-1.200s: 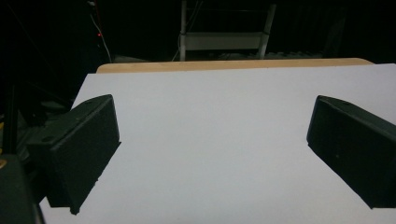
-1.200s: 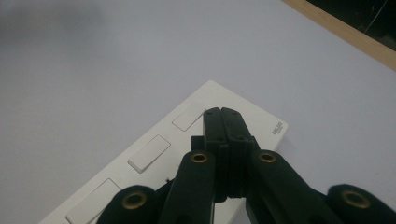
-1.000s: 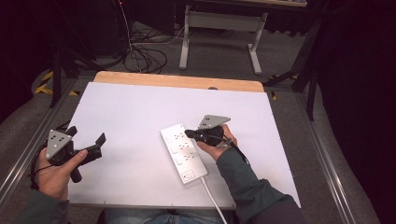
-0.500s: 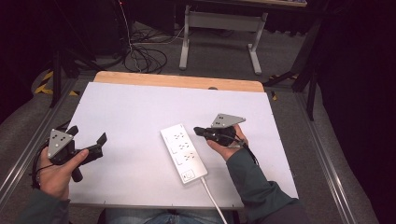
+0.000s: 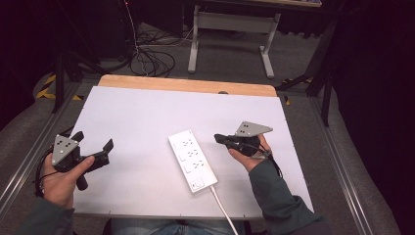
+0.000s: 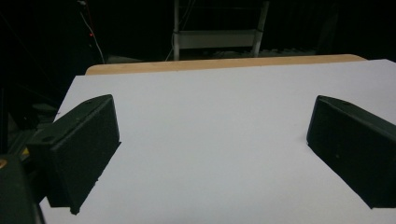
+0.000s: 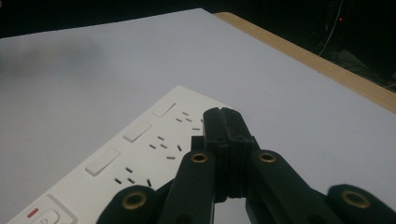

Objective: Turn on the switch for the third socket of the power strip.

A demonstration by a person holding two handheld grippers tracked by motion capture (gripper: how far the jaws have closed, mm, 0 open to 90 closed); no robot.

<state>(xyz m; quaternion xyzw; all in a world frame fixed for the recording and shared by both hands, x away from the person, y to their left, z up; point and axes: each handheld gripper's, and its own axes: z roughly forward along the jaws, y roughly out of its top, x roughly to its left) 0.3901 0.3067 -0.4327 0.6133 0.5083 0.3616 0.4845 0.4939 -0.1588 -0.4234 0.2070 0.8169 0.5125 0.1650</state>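
A white power strip lies flat in the middle of the white table top, its white cable running off the near edge. In the right gripper view the power strip shows several sockets and rocker switches. My right gripper is just right of the strip, pointing left at it, jaws pressed together with nothing between them; its tips hover over the strip's edge. My left gripper rests at the table's left side, jaws wide open and empty.
A wooden strip edges the table's far side. Beyond it stand a grey metal stand and a tangle of cables on the floor. Metal rails run along both sides of the table.
The right hand has drawn its gripper to the right, off the power strip to a spot beside it. The left gripper has stayed put.
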